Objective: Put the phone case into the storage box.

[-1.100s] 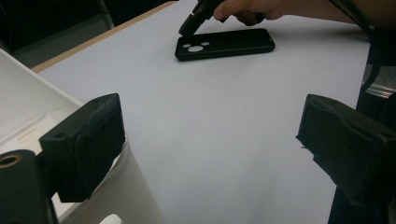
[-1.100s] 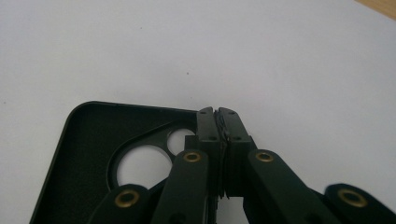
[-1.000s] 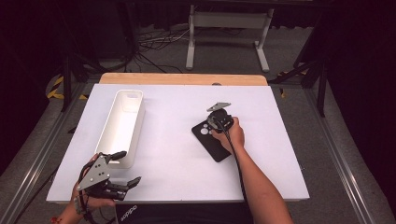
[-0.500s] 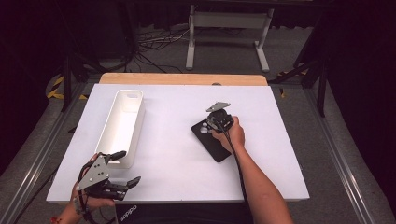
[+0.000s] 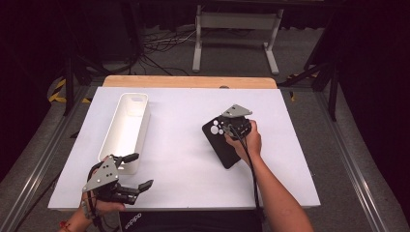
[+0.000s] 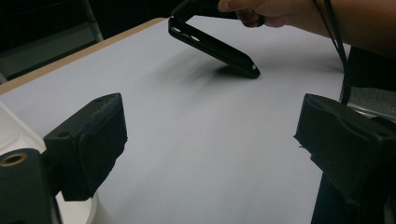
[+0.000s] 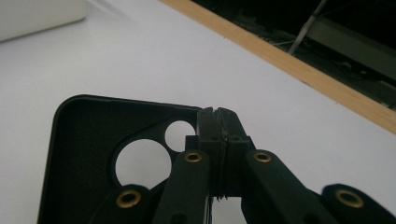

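**Black phone case gripped and tipped up, bin not yet reached**

Black and thin, the phone case [image 5: 223, 142] is the thing in hand at this moment. The right gripper [image 5: 235, 126] has its jaws pressed together on the upper edge of the case, near the round camera holes; in the right gripper view [image 7: 217, 122] the two black jaws meet on the rim of the case [image 7: 84, 154] with no gap between them. In the left gripper view the case [image 6: 212, 44] stands tilted: its far end is raised under the right hand [image 6: 261, 10], while its near corner touches the white table [image 6: 196, 149]. So I judge that the grasp is done and the lifting has begun, but the case is not fully free of the table.

The left gripper [image 5: 131, 171] rests at the near left corner of the table, with its jaws wide apart and nothing between them. It lies just beside the near end of the white oblong bin [image 5: 126, 128], which looks empty as far as the high view lets me see.

What is left, in my judgement: to raise the case completely, to carry it across the table, and probably to set it into the bin, which stands well apart to the left of the case. Whether the left gripper will help I cannot say. The grip is on a thin edge, so the case may swing when it leaves the table.
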A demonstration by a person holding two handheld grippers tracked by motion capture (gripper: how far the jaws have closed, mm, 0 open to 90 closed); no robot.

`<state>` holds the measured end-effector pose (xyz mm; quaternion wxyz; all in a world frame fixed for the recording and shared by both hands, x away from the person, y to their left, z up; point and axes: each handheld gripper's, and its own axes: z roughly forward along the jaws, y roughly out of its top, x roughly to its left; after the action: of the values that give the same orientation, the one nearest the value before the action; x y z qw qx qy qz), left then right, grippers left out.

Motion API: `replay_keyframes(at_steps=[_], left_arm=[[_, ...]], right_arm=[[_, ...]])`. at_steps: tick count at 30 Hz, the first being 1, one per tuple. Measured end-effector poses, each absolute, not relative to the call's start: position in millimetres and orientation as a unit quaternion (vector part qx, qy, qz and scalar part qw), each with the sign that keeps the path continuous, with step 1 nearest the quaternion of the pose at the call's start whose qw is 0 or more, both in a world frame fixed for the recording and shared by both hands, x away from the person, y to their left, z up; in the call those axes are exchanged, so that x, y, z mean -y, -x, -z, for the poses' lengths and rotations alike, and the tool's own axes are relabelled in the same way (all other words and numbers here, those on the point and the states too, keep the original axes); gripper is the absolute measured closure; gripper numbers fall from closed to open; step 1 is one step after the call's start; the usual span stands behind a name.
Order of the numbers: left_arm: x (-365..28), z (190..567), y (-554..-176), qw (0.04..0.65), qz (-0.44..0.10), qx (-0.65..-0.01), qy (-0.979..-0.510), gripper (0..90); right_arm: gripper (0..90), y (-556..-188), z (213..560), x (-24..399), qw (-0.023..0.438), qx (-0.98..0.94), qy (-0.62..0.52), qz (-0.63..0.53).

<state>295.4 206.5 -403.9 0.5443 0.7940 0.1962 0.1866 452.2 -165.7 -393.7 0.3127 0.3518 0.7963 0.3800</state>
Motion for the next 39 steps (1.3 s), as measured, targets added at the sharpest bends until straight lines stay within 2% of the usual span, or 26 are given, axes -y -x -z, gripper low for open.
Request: replay_keyframes(at_steps=[10,20,30,36,39], left_arm=[[-187,395,-299,0.554,-0.156,-0.186,-0.796,10.1],[-135,396,-317,0.56,-0.128,-0.186,-0.797,12.4],[-97,391,-337,0.571,-0.132,-0.206,-0.784,15.1],[-86,390,-345,0.571,-0.143,-0.23,-0.775,24.4],[-85,391,-350,0.575,-0.136,-0.233,-0.773,33.2]], right_arm=[[90.0,-428,379,178,0.354,-0.768,-0.342,-0.411],[90.0,-407,366,182,0.385,-0.747,-0.328,-0.431],[90.0,-392,365,169,0.4,-0.748,-0.305,-0.433],[90.0,-385,367,159,0.42,-0.743,-0.286,-0.435],[90.0,-382,369,153,0.422,-0.745,-0.278,-0.435]])
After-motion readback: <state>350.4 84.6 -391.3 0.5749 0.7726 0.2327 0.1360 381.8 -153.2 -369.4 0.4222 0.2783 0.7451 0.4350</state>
